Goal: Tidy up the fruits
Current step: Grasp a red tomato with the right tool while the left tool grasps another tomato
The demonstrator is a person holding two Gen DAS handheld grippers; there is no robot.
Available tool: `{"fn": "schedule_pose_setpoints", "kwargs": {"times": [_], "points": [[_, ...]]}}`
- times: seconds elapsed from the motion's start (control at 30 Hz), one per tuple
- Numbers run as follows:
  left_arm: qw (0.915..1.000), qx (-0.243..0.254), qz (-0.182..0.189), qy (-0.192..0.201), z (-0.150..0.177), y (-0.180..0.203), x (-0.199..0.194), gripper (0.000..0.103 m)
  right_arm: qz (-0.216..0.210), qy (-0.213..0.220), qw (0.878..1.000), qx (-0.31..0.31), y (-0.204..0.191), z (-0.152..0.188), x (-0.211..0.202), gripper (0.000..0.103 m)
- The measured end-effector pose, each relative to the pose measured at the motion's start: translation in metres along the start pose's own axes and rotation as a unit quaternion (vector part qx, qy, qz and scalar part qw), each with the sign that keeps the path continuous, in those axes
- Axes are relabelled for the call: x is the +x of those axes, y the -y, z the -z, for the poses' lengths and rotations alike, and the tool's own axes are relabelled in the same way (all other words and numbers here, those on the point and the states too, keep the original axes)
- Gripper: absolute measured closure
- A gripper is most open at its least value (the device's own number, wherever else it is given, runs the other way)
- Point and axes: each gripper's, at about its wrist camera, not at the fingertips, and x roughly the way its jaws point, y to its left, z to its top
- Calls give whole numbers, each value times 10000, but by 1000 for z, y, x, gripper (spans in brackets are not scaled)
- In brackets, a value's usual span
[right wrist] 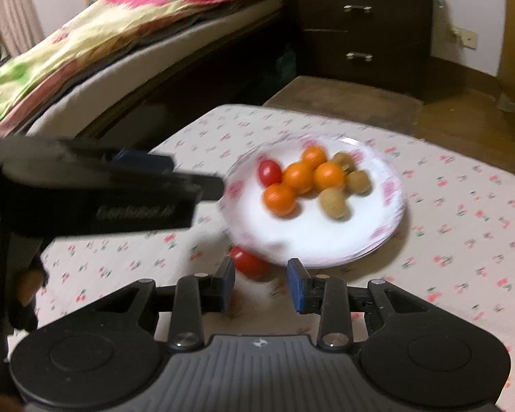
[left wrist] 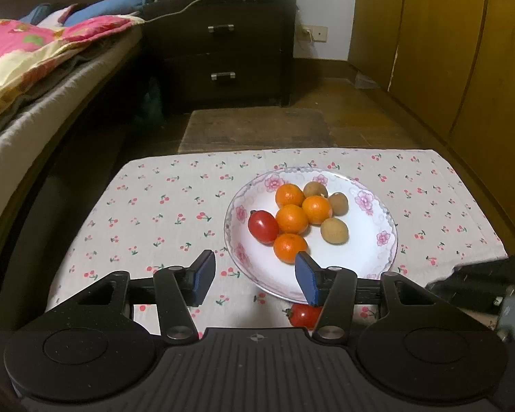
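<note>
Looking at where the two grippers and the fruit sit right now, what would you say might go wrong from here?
1. The loose tomato lies on the cloth against the plate rim; the open right gripper might nudge it away or bump the plate.
2. The left gripper hovers open over the plate's near edge, close to the nearest orange; it could crowd the right gripper's approach.

Dim warm light, right view motion-blurred, fisheye-curved edges

Glossy ceramic plate [left wrist: 377, 257], matt tablecloth [left wrist: 154, 206]
</note>
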Motion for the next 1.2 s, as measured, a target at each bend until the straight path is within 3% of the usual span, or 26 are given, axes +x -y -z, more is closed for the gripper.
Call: {"fn": "schedule_pose_setpoints", "kwargs": {"times": [0.37,0.57,0.67,1.2], "points": [[9998,-151,136,-16,2,-11,-2,40,-265,-286,9992,-80,-20,13,33,68],[9996,-214,115,-142,6,-18,2,40,-209,-350,9987,-301,-26,17,44,68],[9995,-230,113,-185,7,-19,3,40,-130,-326,9988,-350,-26,17,42,73],[9966,-60,548,-605,25,4,17,39,76,-483,9977,-479,-5,29,-2,73]]}}
